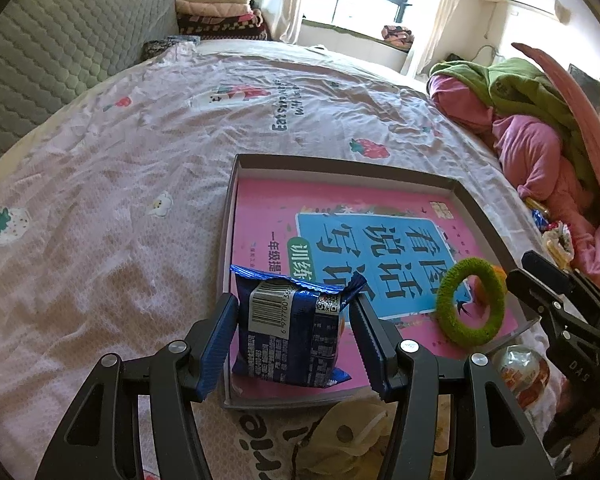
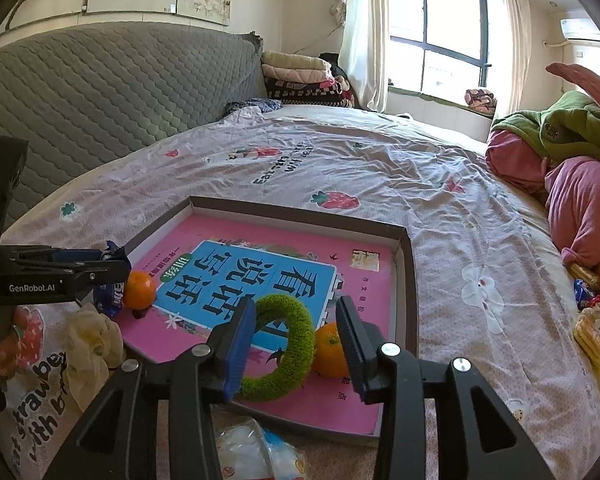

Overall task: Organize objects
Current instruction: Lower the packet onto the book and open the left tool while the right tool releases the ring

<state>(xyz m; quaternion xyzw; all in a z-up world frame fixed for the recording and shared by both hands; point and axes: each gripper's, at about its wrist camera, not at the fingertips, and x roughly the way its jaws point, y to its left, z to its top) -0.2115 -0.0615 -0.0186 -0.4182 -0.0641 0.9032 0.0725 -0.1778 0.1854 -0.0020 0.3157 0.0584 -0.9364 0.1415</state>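
A grey shallow box [image 1: 478, 216] [image 2: 408, 264] lies on the bed with a pink book [image 1: 268, 216] [image 2: 364, 360] inside. My left gripper [image 1: 294, 338] stands open around a blue snack packet [image 1: 288, 332] at the box's near left corner; both pads sit a little off it. My right gripper [image 2: 296, 344] is open over the box's near edge, with a green fuzzy ring [image 2: 288, 356] [image 1: 470, 300] and an orange [image 2: 330, 350] between its fingers. A second orange [image 2: 140, 290] sits beside the packet [image 2: 110, 298]. The left gripper [image 2: 60, 272] shows in the right wrist view.
A cream cloth item [image 2: 94, 348] [image 1: 340, 440] and a clear plastic bag [image 2: 256, 452] lie before the box. Snacks and a scrunchie [image 2: 596, 320] lie at the right. Pink and green bedding [image 2: 572, 168] is piled right; a grey headboard [image 2: 100, 92] stands left.
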